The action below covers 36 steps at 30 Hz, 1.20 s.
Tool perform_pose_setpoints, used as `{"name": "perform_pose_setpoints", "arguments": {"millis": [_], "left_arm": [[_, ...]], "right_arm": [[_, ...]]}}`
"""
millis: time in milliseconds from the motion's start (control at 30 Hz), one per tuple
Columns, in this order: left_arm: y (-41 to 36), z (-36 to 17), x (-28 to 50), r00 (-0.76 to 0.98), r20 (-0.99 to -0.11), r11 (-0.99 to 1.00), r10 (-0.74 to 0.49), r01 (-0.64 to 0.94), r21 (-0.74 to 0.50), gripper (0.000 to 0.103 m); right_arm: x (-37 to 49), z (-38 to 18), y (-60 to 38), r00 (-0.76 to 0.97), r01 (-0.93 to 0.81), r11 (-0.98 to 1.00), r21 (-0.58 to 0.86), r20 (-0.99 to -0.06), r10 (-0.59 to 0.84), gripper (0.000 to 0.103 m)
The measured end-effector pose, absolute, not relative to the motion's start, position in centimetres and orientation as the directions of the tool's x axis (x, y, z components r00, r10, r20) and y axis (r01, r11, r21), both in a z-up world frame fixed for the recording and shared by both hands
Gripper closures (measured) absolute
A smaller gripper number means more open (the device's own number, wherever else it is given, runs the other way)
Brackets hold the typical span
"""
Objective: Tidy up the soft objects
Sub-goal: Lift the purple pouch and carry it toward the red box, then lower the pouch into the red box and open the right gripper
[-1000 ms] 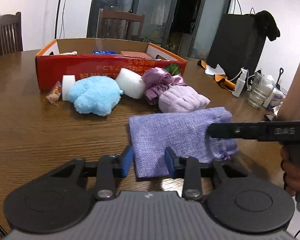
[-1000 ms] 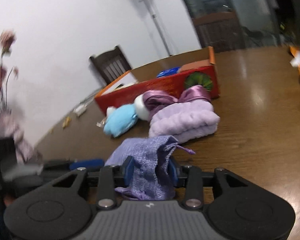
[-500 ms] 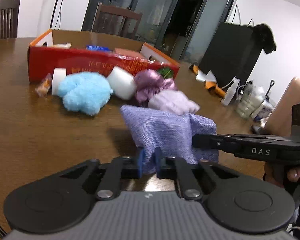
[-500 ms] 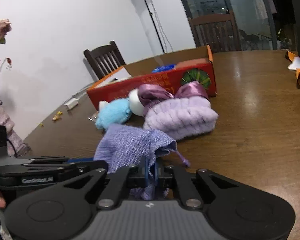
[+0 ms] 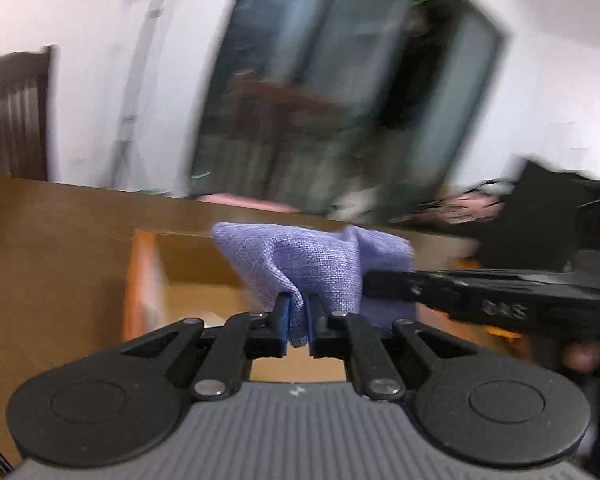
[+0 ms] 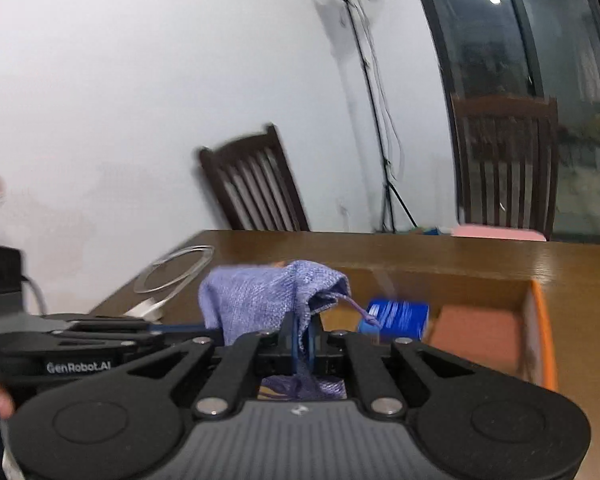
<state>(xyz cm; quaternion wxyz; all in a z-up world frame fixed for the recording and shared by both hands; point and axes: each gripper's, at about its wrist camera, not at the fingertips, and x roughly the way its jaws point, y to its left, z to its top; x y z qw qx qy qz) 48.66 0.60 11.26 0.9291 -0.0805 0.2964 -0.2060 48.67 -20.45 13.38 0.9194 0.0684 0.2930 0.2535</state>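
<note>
A purple woven drawstring pouch (image 5: 320,260) hangs between both grippers, lifted above the open cardboard box (image 5: 140,280). My left gripper (image 5: 298,320) is shut on one edge of the pouch. My right gripper (image 6: 302,336) is shut on the other edge of the pouch (image 6: 260,300), near its drawstring. The right gripper also shows in the left wrist view (image 5: 480,300), and the left gripper shows in the right wrist view (image 6: 76,356). The box (image 6: 536,320) has orange rims and lies just below and ahead. The other soft objects are out of view.
Inside the box lie a blue packet (image 6: 396,318) and a reddish-brown flat item (image 6: 476,336). A pink item (image 6: 500,234) sits on the far table edge. A clear ring and white plug (image 6: 172,276) lie on the table at left. Wooden chairs (image 6: 256,184) stand behind the table.
Both grippers have lifted the pouch off the table and carried it forward over the box. The blue plush, purple towel and other soft items have dropped out of view.
</note>
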Motion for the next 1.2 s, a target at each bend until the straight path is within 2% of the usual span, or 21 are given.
{"name": "perform_pose_setpoints", "arguments": {"millis": [67,167,233,267,300,333,367,500,600,867,967,1200], "left_arm": [[0.4,10.0,53.7,0.710,-0.609,0.935,-0.355,0.278,-0.220,0.094],[-0.7,8.1,57.5,0.699,-0.677,0.966,-0.231,0.246,-0.076,0.092],[-1.1,7.4,58.5,0.691,-0.695,0.968,-0.198,0.248,-0.030,0.091],[-1.1,7.3,58.7,0.676,-0.704,0.963,-0.220,0.264,-0.047,0.087],[-1.1,7.4,58.6,0.676,-0.698,0.960,-0.236,0.272,-0.061,0.074],[-1.0,7.6,58.3,0.682,-0.690,0.959,-0.242,0.276,-0.064,0.066],[-1.0,7.7,58.0,0.697,-0.679,0.962,-0.231,0.270,-0.049,0.059],[-0.5,8.4,57.3,0.707,-0.668,0.965,-0.229,0.254,-0.063,0.058],[0.9,10.4,55.4,0.729,-0.641,0.965,-0.239,0.252,-0.073,0.058],[2.6,17.3,49.6,0.816,-0.540,0.972,-0.208,0.235,-0.019,0.055],[3.2,19.4,46.2,0.843,-0.497,0.973,-0.207,0.233,-0.011,0.052],[3.3,21.9,39.5,0.882,-0.438,0.978,-0.172,0.208,0.034,0.046]], "right_arm": [[54.0,12.2,-18.4,0.672,-0.388,0.871,0.300,-0.555,0.490,0.098],[60.1,9.0,-15.8,0.642,-0.302,0.898,0.321,-0.628,0.441,0.098],[62.6,6.5,-14.8,0.578,-0.254,0.901,0.352,-0.692,0.433,0.097],[63.3,5.4,-14.3,0.550,-0.241,0.910,0.338,-0.725,0.415,0.096],[63.7,4.7,-13.9,0.527,-0.230,0.915,0.331,-0.748,0.403,0.093],[63.8,4.4,-14.0,0.516,-0.217,0.914,0.342,-0.755,0.405,0.092],[63.9,4.4,-14.1,0.520,-0.215,0.912,0.350,-0.749,0.410,0.091],[63.3,5.6,-13.9,0.562,-0.227,0.940,0.254,-0.754,0.339,0.077],[61.8,7.6,-14.7,0.593,-0.240,0.941,0.239,-0.731,0.337,0.067],[56.7,15.9,-18.4,0.681,-0.247,0.950,0.190,-0.663,0.310,0.064],[53.3,18.8,-20.1,0.720,-0.258,0.955,0.144,-0.631,0.289,0.058],[45.5,22.9,-23.9,0.786,-0.247,0.960,0.135,-0.551,0.280,0.051]]}}
